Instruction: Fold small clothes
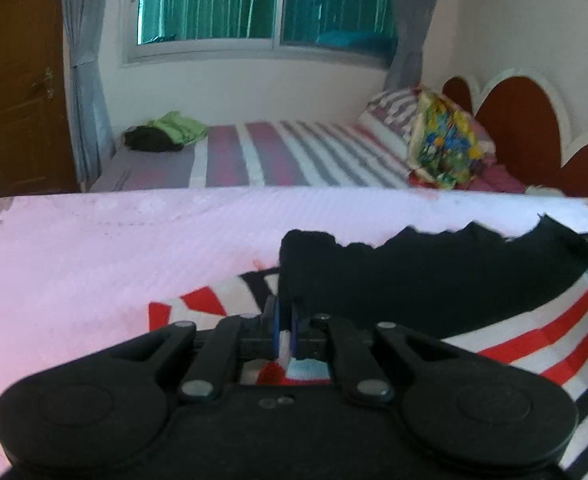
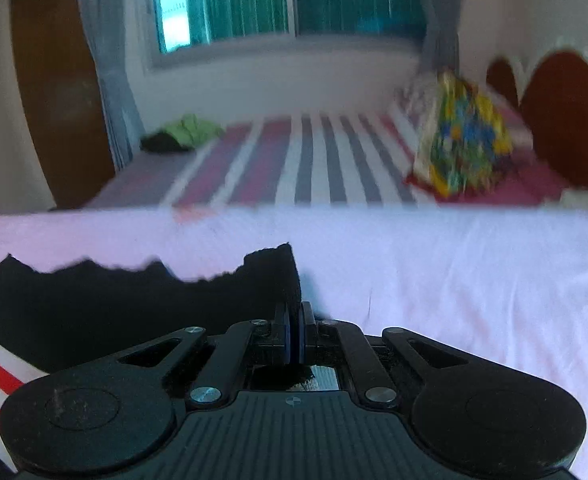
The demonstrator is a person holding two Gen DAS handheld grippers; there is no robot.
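Black cloth with a ragged far edge and red-and-white striped panels, a small garment [image 1: 434, 280], is spread on the pink-covered counter [image 1: 93, 248]. Its near corners are pinched: the left gripper [image 1: 285, 322] is clamped on striped cloth, the right gripper [image 2: 294, 326] on the black edge, jaws nearly together. A fold seems about to begin; both corners would need lifting evenly toward the far edge.

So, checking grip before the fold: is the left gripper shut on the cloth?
Shut: the left gripper pads pinch the striped garment edge.
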